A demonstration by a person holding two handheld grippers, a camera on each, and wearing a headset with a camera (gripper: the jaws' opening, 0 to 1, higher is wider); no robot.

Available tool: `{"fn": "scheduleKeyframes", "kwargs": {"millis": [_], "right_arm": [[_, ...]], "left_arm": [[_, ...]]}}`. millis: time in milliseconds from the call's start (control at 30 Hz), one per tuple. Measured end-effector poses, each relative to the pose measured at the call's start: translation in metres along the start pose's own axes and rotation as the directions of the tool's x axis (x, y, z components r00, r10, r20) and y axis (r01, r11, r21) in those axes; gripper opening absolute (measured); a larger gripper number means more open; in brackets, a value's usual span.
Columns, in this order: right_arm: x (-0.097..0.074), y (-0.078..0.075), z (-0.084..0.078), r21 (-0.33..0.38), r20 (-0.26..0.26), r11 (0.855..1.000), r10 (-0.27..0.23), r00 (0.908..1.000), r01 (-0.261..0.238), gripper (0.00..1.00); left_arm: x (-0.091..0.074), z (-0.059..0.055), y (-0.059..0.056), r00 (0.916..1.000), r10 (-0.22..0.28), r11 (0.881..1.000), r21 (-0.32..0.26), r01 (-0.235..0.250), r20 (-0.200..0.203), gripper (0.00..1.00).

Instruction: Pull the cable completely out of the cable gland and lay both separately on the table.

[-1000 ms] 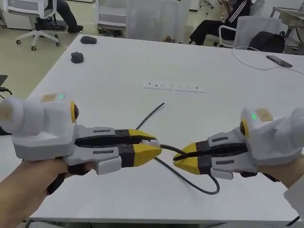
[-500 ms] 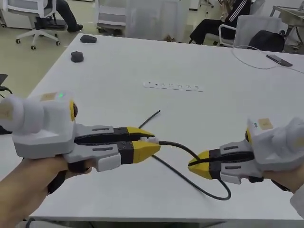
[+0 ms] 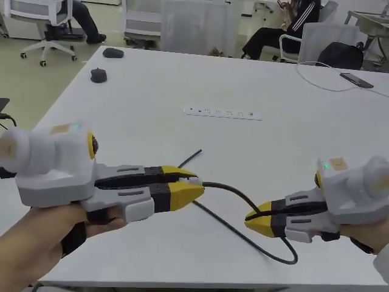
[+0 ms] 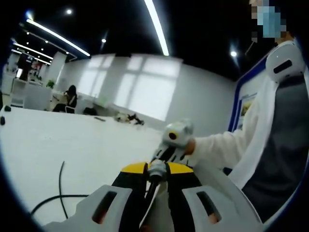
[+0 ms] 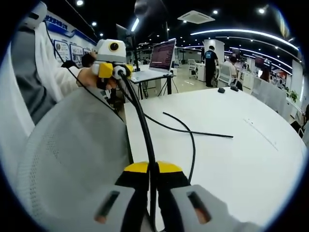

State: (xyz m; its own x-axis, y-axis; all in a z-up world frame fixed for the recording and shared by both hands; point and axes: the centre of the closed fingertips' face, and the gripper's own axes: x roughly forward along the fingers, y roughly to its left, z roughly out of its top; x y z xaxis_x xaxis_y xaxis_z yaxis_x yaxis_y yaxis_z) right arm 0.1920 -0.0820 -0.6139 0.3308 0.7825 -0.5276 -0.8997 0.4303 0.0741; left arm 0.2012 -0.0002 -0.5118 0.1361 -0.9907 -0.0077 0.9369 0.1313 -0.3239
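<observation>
We are mid-pull, and we judge the cable is not yet out of the gland. The left tongs (image 3: 196,186) are closed on the gland (image 3: 192,180), a small, pale, rounded fitting that looks like plastic, held at their yellow tips above the bench (image 3: 152,85). The right tongs (image 3: 249,219) are clamped shut on the cable (image 3: 234,190), a thin black round cord with a smooth, rubbery-looking sheath. From the gland the cable rises in a soft arch to the right tips. Past them it curls in a loose loop and trails back across the smooth white bench, its free end pointing toward a long white power strip (image 3: 222,112). In the right gripper view the cable runs straight out from between the closed jaws to the gland. How much cable sits inside the gland we cannot tell. The next move, as we see it, calls for drawing the two tongs further apart along the gland's axis with both grips kept firm, since the cord bends easily and may slip. After that each piece goes down on the bench, well apart
</observation>
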Motion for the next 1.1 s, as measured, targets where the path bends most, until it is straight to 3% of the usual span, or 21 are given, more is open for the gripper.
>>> {"fn": "scheduleKeyframes", "kwargs": {"millis": [167, 300, 533, 700, 833, 1100], "right_arm": [[-0.004, 0.005, 0.022, -0.023, 0.053, 1.0, 0.003, 0.9986, -0.002, 0.12], [-0.003, 0.017, 0.048, -0.099, 0.089, 0.994, 0.047, 0.9949, -0.038, 0.16], [-0.001, 0.044, 0.1, -0.204, 0.184, 0.975, 0.123, 0.9752, -0.085, 0.17], [0.005, 0.051, 0.11, -0.24, 0.184, 0.967, 0.128, 0.9746, -0.082, 0.12], [0.006, 0.046, 0.106, -0.226, 0.187, 0.971, 0.124, 0.9745, -0.08, 0.01], [0.006, 0.046, 0.101, -0.205, 0.181, 0.975, 0.125, 0.9754, -0.087, 0.01]], "left_arm": [[0.003, -0.004, -0.002, 0.9997, -0.01, 1.0, 0.01, 0.011, -0.02, 0.16], [0.005, -0.009, -0.004, 0.9988, -0.014, 0.999, 0.036, 0.015, -0.048, 0.16], [0.004, -0.013, -0.001, 0.9974, 0.006, 0.999, 0.046, -0.002, -0.072, 0.16], [0.004, -0.016, 0.0, 0.9963, 0.01, 0.999, 0.045, -0.007, -0.085, 0.16], [0.003, -0.016, 0.0, 0.9963, 0.009, 0.999, 0.047, -0.005, -0.085, 0.16], [0.004, -0.016, -0.003, 0.9958, 0.003, 0.998, 0.06, 0.002, -0.091, 0.16]]}}
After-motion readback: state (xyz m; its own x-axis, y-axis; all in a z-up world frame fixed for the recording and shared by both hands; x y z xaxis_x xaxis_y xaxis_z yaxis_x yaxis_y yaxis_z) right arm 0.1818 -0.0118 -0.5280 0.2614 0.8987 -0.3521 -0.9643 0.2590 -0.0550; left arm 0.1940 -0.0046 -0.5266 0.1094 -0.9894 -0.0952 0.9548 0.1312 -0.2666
